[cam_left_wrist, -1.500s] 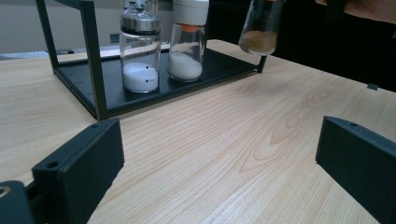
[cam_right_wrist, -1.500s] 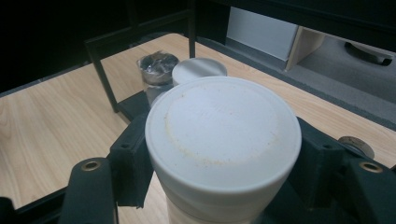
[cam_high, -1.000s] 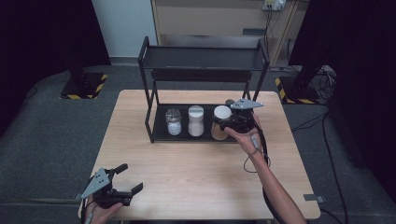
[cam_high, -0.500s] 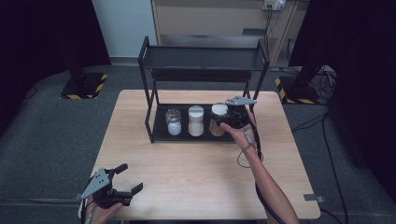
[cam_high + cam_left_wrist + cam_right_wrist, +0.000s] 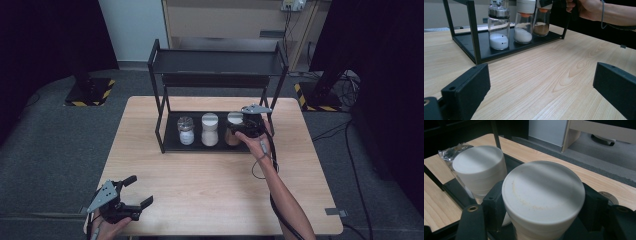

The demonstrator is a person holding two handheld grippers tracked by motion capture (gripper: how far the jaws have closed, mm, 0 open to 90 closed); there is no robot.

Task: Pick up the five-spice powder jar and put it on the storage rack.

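Light wooden table (image 5: 210, 185), black two-tier metal rack (image 5: 217, 62) upper centre of high view. Right gripper (image 5: 248, 125) clamped round white-lidded glass jar of brown powder (image 5: 543, 195), rightmost on lower shelf. Left gripper (image 5: 131, 196) wide open, empty, lower left. Step: jar seating or pickup. Next, judged: keep jar upright, clear of neighbouring white-lidded jar (image 5: 479, 167).

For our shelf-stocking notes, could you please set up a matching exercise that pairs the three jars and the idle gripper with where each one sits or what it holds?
Things:
1. jar with the metal top
2. middle jar
3. brown-spice jar
4. left gripper

Descriptions:
A. at the near left corner of the table, fingers apart, holding nothing
B. right end of the row, its white lid between the right gripper's fingers
C. left end of the row on the rack's bottom shelf
D. white lid, white grains, between the other two

Pairs: 1-C, 2-D, 3-B, 4-A
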